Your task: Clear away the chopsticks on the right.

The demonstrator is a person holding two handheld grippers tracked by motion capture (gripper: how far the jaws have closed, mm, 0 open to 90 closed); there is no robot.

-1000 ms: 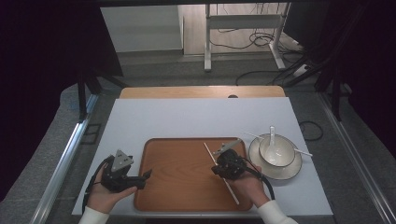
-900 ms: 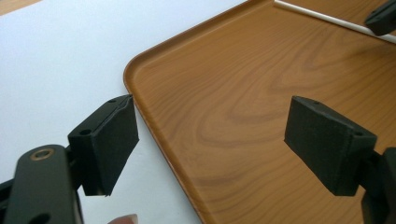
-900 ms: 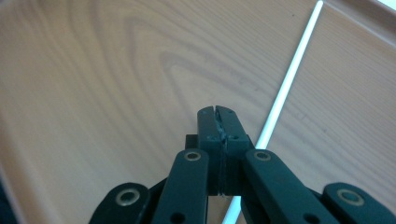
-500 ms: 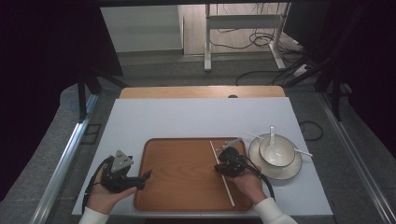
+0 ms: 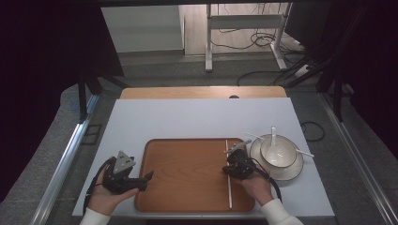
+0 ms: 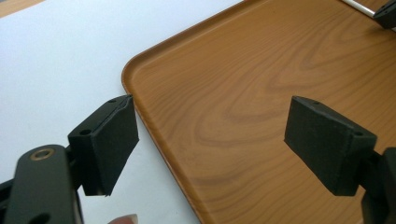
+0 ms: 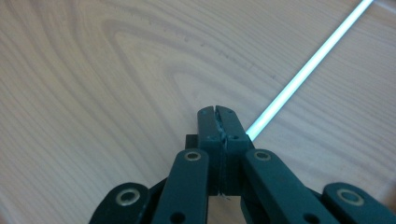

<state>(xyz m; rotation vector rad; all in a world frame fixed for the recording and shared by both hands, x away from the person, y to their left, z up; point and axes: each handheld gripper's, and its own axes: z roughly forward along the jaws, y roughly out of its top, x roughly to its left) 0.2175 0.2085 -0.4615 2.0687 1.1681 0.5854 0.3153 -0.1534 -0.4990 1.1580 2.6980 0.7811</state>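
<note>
The right gripper (image 5: 233, 157), lower right of the high view, is clamped on a white chopstick (image 5: 228, 187) that has swung from a diagonal to run straight up and down the wooden tray (image 5: 187, 180): looks like it's being squared up there. Beside it wait the bowl (image 5: 278, 152) and plate (image 5: 293, 171). The left gripper (image 5: 146, 177) idles wide open at the tray's left edge.

No readable text for you here, no labels, brands, numbers or signs on anything in view
</note>
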